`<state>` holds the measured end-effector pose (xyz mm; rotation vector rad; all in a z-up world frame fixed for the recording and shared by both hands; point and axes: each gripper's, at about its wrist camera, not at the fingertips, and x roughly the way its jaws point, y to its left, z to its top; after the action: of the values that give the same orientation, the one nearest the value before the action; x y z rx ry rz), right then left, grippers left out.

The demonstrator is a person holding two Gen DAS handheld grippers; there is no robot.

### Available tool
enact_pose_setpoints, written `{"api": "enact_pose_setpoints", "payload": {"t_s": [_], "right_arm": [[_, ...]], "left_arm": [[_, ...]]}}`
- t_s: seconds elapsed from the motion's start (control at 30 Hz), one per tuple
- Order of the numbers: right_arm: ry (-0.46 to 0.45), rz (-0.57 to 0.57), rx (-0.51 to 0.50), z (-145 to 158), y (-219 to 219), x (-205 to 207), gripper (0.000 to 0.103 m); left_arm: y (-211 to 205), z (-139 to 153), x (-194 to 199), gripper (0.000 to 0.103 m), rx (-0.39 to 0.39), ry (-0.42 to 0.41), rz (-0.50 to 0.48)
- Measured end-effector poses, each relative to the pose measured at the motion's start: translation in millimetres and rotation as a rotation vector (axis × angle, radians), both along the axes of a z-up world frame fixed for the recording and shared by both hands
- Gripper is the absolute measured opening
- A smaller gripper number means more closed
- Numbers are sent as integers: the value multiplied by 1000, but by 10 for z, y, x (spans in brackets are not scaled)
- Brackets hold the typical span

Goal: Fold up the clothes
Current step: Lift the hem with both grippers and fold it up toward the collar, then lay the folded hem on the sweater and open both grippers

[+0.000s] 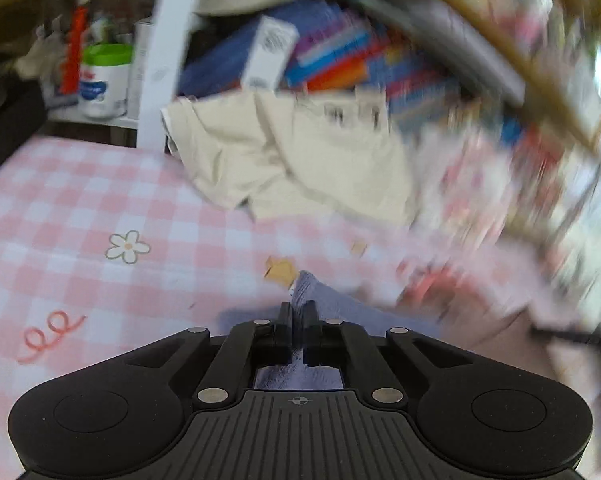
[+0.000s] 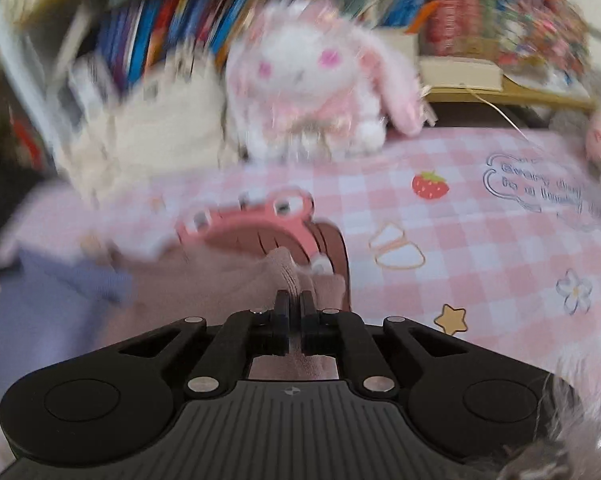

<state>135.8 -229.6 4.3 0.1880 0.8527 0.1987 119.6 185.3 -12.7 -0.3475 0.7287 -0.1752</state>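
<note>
My left gripper (image 1: pixel 299 309) is shut on a fold of lavender-blue cloth (image 1: pixel 332 308), part of a garment lying on the pink checked sheet (image 1: pixel 100 200). My right gripper (image 2: pixel 294 298) is shut on a pinkish part of the same garment (image 2: pixel 228 272), which has a pink and brown cartoon print (image 2: pixel 260 232) and a lavender sleeve (image 2: pixel 52 288) at the left. A crumpled cream garment (image 1: pixel 300 156) lies further back on the bed; it also shows in the right wrist view (image 2: pixel 156 140). Both views are blurred by motion.
A pink and white plush rabbit (image 2: pixel 312 80) sits at the back of the bed. Behind it are shelves of books (image 1: pixel 340 56). A white post (image 1: pixel 168 48) and a tub with a green lid (image 1: pixel 104 80) stand at the back left.
</note>
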Motion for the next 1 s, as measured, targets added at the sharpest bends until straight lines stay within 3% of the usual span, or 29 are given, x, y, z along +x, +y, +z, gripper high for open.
{"api": "enact_pose_setpoints", "payload": {"t_s": [0.03, 0.17, 0.33, 0.4, 0.43, 0.47, 0.5, 0.6, 0.7, 0.8, 0.87, 0.9, 0.97, 1.0], "right_arm": [[-4, -28, 32, 18, -58, -2, 5], [76, -28, -15, -254, -2, 176, 6], [53, -56, -2, -313, 20, 185, 7], [41, -58, -3, -283, -6, 137, 16], [35, -73, -7, -256, -32, 100, 27], [28, -89, -12, -228, -58, 62, 31], [22, -94, -7, -197, -96, 18, 31], [29, -99, -6, -122, -183, -164, 35], [62, -84, 16, -127, -218, -374, 40], [117, -67, 34, -204, -230, -550, 42], [145, -64, 64, -253, -240, -626, 41], [153, -68, 90, -275, -245, -641, 40], [168, -76, 149, -311, -255, -655, 23], [176, -84, 179, -322, -253, -647, 23]], "left_arm": [[-3, -34, 42, 3, 5, 13, 3], [-11, -309, 201, 5, 67, 126, 33], [-48, -320, 206, 12, 105, 121, 45], [-15, -300, 175, 18, 96, 128, 44], [-4, -279, 129, 19, 103, 132, 45], [6, -258, 84, 27, 111, 136, 46], [17, -237, 38, 35, 118, 139, 48], [48, -175, -100, 40, 141, 151, 51], [122, -172, -337, 53, 39, 162, 53], [187, -242, -498, 54, -63, 188, 64], [198, -310, -522, 52, -78, 221, 78], [198, -334, -524, 49, -77, 230, 84], [201, -355, -506, 49, -98, 231, 82], [203, -364, -493, 43, -113, 232, 80]]}}
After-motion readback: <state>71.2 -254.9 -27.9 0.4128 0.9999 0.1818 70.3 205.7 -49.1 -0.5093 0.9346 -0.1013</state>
